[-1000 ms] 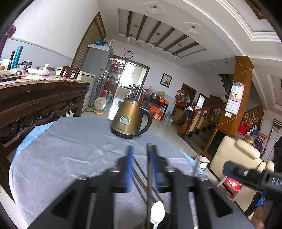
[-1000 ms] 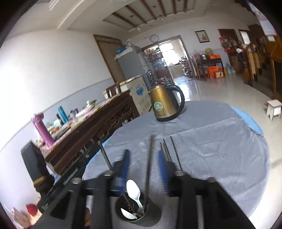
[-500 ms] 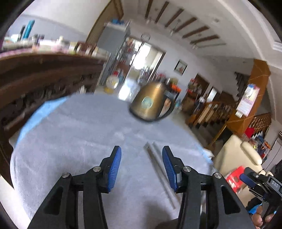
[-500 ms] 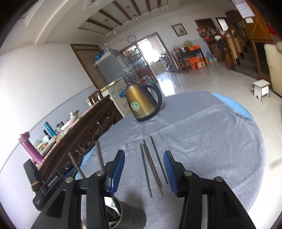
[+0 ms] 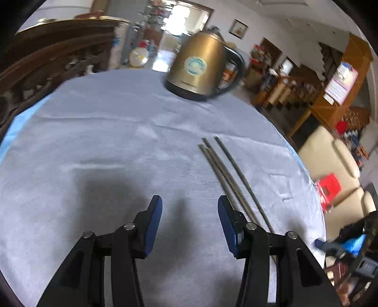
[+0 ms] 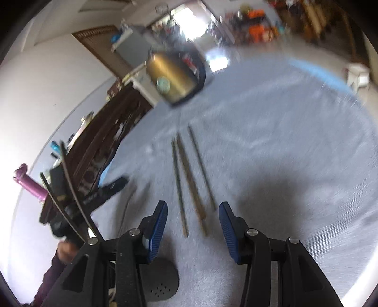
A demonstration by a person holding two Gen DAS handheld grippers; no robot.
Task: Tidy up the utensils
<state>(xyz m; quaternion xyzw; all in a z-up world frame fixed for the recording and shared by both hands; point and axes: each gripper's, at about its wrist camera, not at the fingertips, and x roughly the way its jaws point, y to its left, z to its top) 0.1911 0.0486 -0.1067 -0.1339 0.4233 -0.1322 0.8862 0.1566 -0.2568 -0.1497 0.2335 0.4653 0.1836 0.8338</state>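
Bright daylight from the doorway (image 5: 186,14) at twelve o'clock. Dark soft shadows on the cloth (image 5: 118,132) at six. Right view smeared with motion blur — kettle (image 6: 174,78) streaked. Fisheye bending, black corners.

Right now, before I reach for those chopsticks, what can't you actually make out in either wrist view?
- Near ends of the chopsticks: left wrist view, hidden behind the left gripper, whose jaws are opening with nothing between them.
- Utensil holder: right wrist view, contents hidden under the right gripper.
- Kettle: right wrist view, label smeared by motion blur.
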